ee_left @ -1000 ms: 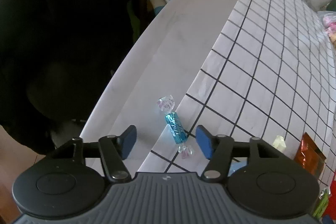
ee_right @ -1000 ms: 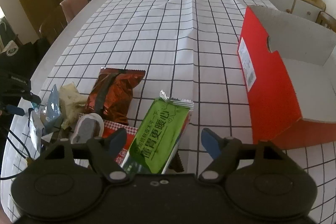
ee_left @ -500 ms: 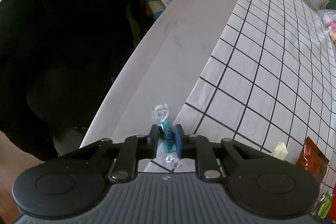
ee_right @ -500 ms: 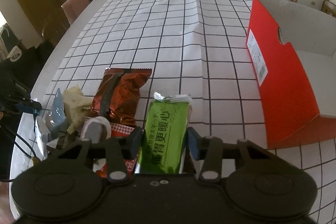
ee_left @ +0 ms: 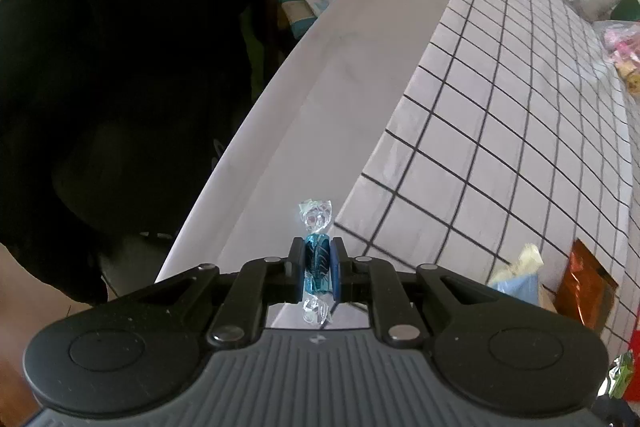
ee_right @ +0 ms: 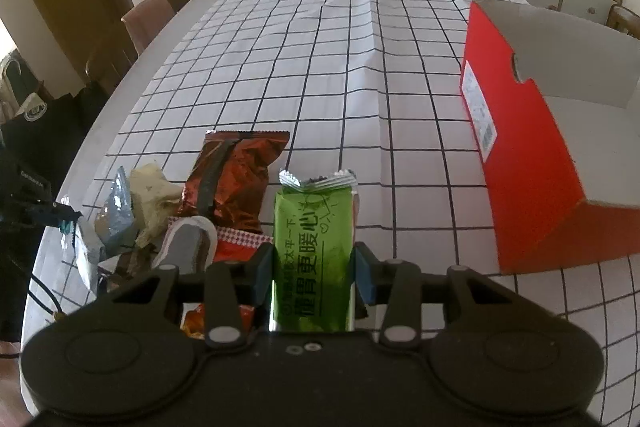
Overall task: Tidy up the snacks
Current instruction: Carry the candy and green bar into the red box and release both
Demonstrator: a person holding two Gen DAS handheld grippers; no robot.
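The blue candy [ee_left: 317, 263] is sitting low in the middle of the left wrist view, its long axis running up the frame, clear twisted wrapper ends sticking out above and below. The left hand-held gripper [ee_left: 317, 269] is clamping it, pads pressing both sides, over the bare worktop [ee_left: 320, 75] edge left of the checked cloth [ee_left: 500, 115]. In the right wrist view, the green snack packet [ee_right: 314, 251] is lying lengthwise up the frame, crimped silver end farthest away, dark lettering along it. The right hand-held gripper [ee_right: 313, 273] has just been closing and is squeezing its sides. A brown foil packet [ee_right: 236, 175] is lying just left; the red box [ee_right: 520, 163] is standing open at right.
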